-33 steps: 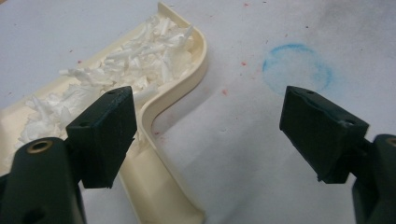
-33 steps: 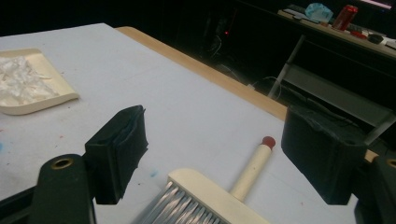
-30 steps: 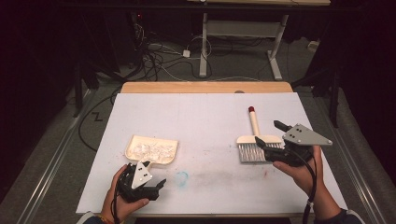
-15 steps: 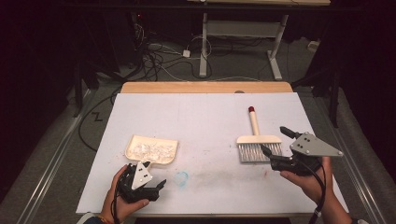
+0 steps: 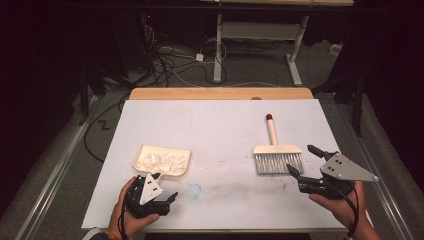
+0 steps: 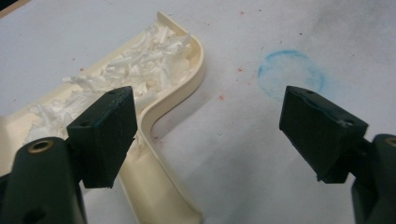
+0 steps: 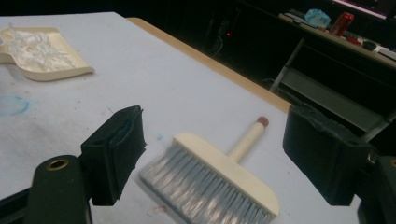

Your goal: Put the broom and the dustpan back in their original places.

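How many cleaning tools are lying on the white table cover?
2. The cream dustpan, loaded with white shreds, lies front left by the left tongs. The brush lies front right, bristles toward the right tongs. Nothing appears hidden.

On the surface point(image 5: 220, 125) a dustpan point(image 5: 162, 161) lies toward the left with paper shreds point(image 5: 159, 160) in it. A brush point(image 5: 276, 152) lies well apart to the right, bristles toward the person, handle pointing away. The left gripper point(image 5: 167, 200) sits just before the dustpan at the near edge, its jaws spread beside the pan's handle. The right gripper point(image 5: 303, 161) is just right of the brush's bristles, apart from them.
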